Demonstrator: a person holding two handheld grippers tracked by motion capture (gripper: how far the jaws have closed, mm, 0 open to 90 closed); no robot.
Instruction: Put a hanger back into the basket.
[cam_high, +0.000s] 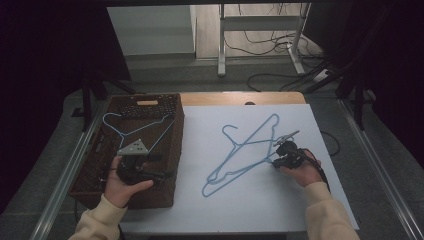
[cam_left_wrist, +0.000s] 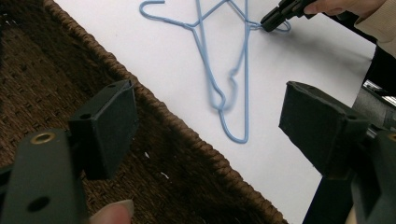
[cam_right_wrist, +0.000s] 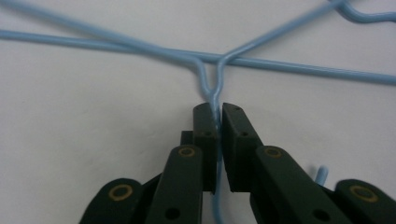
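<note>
Two light-blue wire hangers (cam_high: 240, 150) lie crossed on the white mat (cam_high: 260, 200). My right gripper (cam_high: 276, 161) sits at their right side, flat on the mat. In the right gripper view this gripper (cam_right_wrist: 218, 112) is shut on the twisted neck of one hanger (cam_right_wrist: 211, 88), whose wire runs between the pads. A third blue hanger (cam_high: 130, 131) lies in the brown wicker basket (cam_high: 175, 145) at the left. My left gripper (cam_high: 161, 166) hovers over the basket's near right corner, open and empty (cam_left_wrist: 208, 107), looking toward the crossed hangers (cam_left_wrist: 205, 51) and the right gripper (cam_left_wrist: 267, 23).
The basket's woven rim (cam_left_wrist: 187, 135) borders the mat's left edge. A strip of wooden tabletop (cam_high: 240, 98) shows at the back. Beyond the table are a metal stand (cam_high: 222, 45) and cables on the floor (cam_high: 270, 47).
</note>
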